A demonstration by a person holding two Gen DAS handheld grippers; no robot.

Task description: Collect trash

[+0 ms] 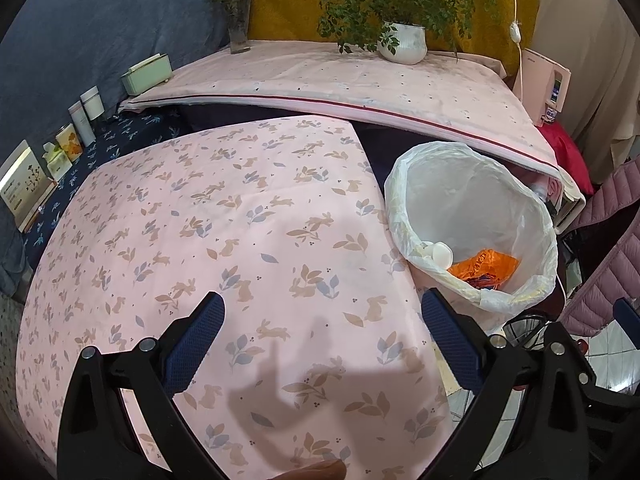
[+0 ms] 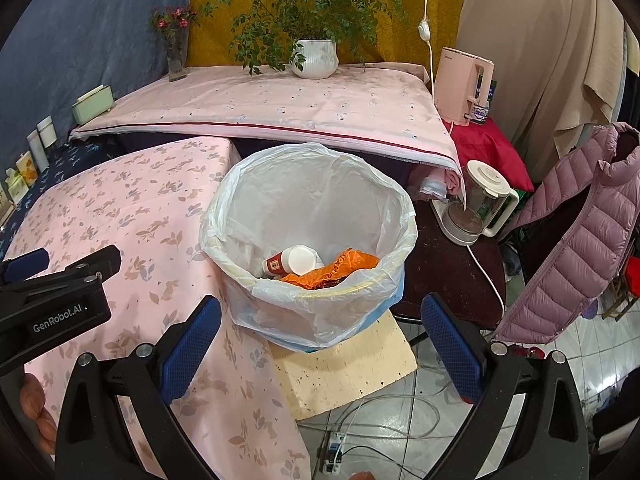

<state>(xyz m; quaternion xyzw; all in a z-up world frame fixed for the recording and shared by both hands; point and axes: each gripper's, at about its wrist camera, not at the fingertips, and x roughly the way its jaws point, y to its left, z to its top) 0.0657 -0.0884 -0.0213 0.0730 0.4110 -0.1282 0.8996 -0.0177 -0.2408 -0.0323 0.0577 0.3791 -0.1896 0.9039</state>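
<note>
A trash bin lined with a white plastic bag (image 2: 308,220) stands beside the table with the pink rabbit-print cloth (image 1: 224,232). Inside lie an orange wrapper (image 2: 340,268) and a small bottle with a white cap (image 2: 294,261). In the left wrist view the bin (image 1: 472,220) is at the right, with the wrapper (image 1: 486,268) and the white cap (image 1: 440,256) in it. My left gripper (image 1: 322,344) is open over the cloth, nothing between its fingers. My right gripper (image 2: 320,350) is open just in front of the bin, empty. The left gripper's body (image 2: 56,300) shows at the left of the right wrist view.
A raised pink-covered shelf (image 2: 280,104) behind carries a potted plant (image 2: 314,56) and a flower vase (image 2: 176,52). A pink appliance (image 2: 464,86) and a glass kettle (image 2: 476,204) stand right. A mauve puffer jacket (image 2: 580,232) hangs at right. Cables and a power strip (image 2: 334,448) lie on the floor.
</note>
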